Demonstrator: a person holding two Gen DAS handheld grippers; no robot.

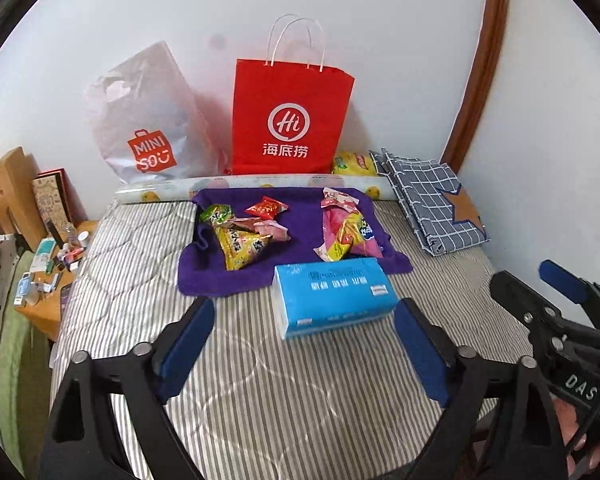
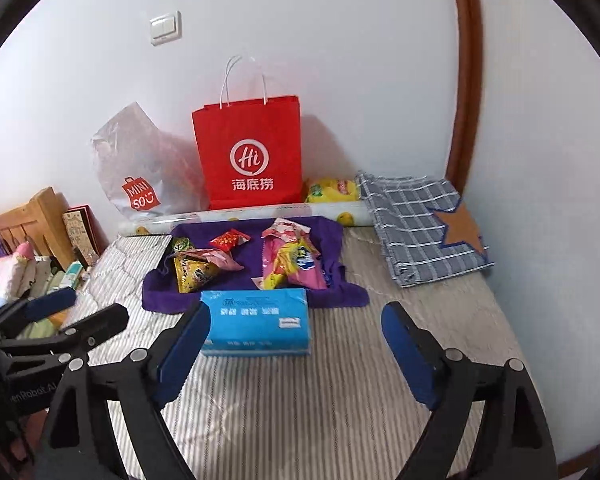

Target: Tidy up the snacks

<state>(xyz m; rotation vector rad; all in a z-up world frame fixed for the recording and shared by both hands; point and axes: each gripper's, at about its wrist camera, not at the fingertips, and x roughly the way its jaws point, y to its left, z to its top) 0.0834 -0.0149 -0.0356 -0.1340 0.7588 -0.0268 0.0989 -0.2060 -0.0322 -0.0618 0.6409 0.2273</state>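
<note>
Snack packets lay loose on a purple towel on the bed, a tissue pack in front. Behind stood a red bag, contents unseen. Left gripper and right gripper were released, holding nothing.

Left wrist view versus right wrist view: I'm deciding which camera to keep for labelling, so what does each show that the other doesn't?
Only the left wrist view shows the cluttered bedside table and the right gripper, open and empty. Only the right wrist view shows the stuffed toys and the left gripper, also open and empty. Both share the red paper bag, the Miniso bag, the snack packets on the purple towel, the blue tissue pack, the checked cloth and the wall switch.
</note>
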